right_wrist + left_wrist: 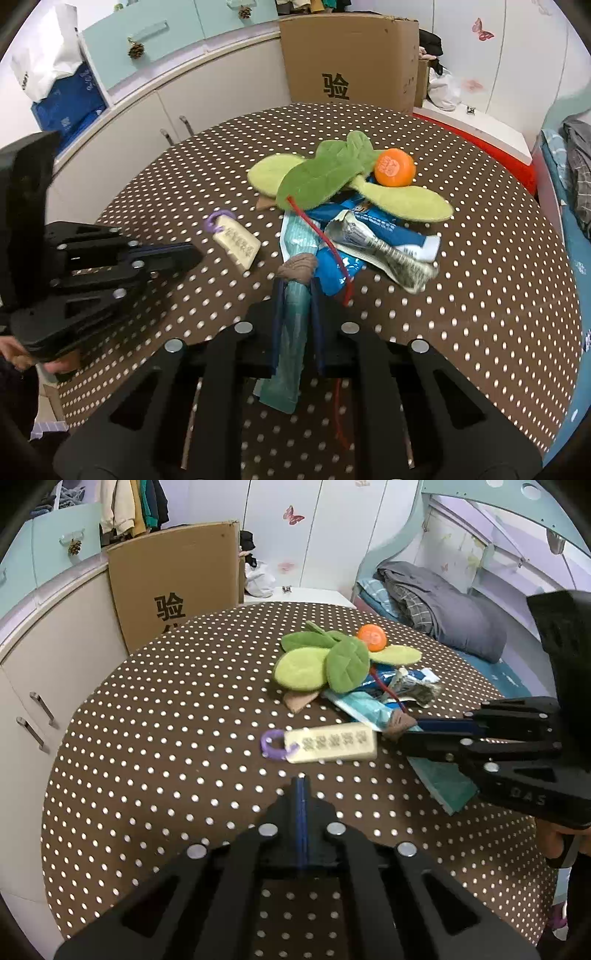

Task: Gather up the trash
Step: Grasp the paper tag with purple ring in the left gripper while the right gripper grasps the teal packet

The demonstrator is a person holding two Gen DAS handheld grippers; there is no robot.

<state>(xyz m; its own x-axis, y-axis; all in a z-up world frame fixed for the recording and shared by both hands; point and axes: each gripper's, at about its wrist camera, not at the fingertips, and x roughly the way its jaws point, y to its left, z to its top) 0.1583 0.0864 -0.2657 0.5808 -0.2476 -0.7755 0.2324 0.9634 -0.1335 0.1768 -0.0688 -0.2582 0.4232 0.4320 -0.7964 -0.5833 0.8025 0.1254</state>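
Observation:
My right gripper (297, 284) is shut on a long teal wrapper (293, 332) that lies flat on the dotted brown table (480, 295); the wrapper is squeezed between the pads. In the left wrist view that gripper (404, 734) comes in from the right over the same wrapper (443, 782). A blue wrapper (388, 229) and a crumpled silver wrapper (391, 258) lie just beyond. My left gripper (301, 781) is shut and holds nothing, hovering short of a cream tag (332, 744) with a purple ring.
Green plush leaves (321, 177) with an orange ball (394, 167), a brown stem and a red string overlap the wrappers. A cardboard box (351, 59) stands behind the table, cupboards (48, 664) to the left, a bed (443, 616) to the right.

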